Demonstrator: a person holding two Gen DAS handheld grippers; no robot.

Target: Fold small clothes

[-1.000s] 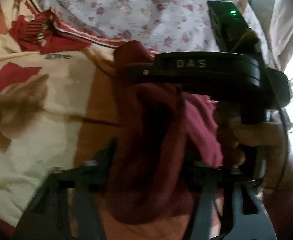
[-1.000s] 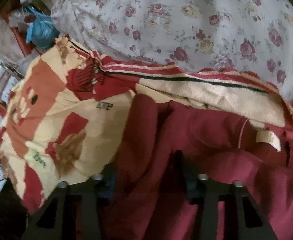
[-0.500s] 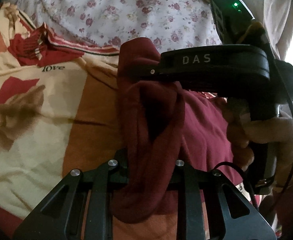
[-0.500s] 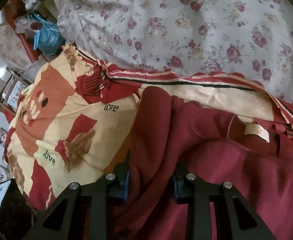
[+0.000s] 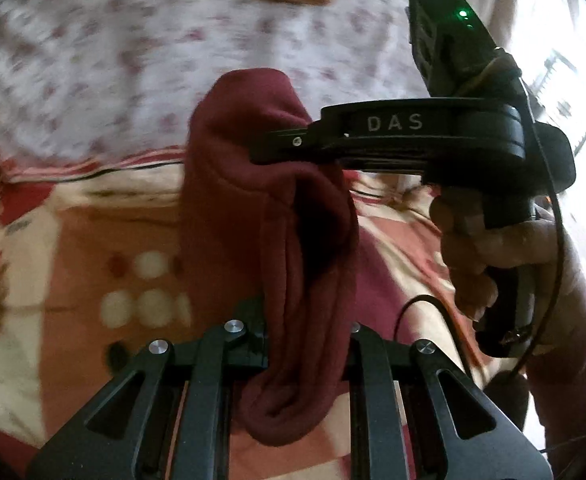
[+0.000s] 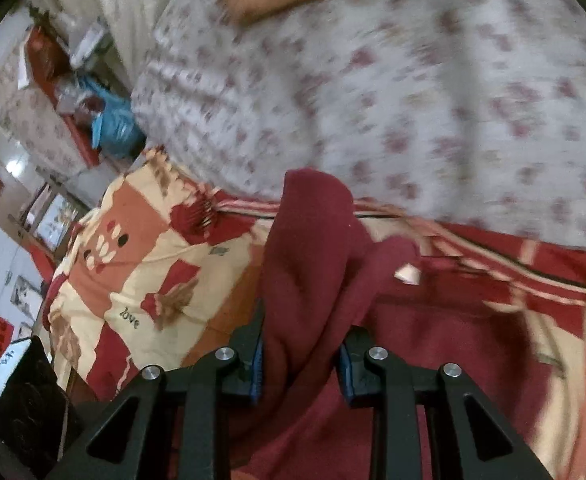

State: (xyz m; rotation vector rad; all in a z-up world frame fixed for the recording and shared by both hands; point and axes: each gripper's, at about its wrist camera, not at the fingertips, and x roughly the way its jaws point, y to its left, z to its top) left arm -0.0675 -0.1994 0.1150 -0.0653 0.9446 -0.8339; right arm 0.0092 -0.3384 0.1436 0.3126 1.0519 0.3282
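Observation:
A dark red garment (image 5: 261, 208) hangs lifted over the bed. My left gripper (image 5: 307, 336) is shut on one bunched part of it, and fabric droops below the jaws. My right gripper (image 6: 299, 344) is shut on another part of the same garment (image 6: 313, 248), near a pale label (image 6: 407, 274). In the left wrist view the right gripper's black body (image 5: 413, 140) shows from the side, its tip pinching the garment's upper edge, held by a hand (image 5: 493, 256). The rest of the garment lies on the blanket at the right.
A cream, orange and red patterned blanket (image 6: 141, 264) covers the bed under the garment. A white floral quilt (image 6: 413, 100) lies behind it. Furniture and a blue bag (image 6: 113, 128) stand beyond the bed's left edge. A bright window (image 5: 573, 60) is at the right.
Both grippers have risen with the dark red garment, lifting it off the blanket. The views have tilted upward toward the floral quilt, which is blurred by motion.

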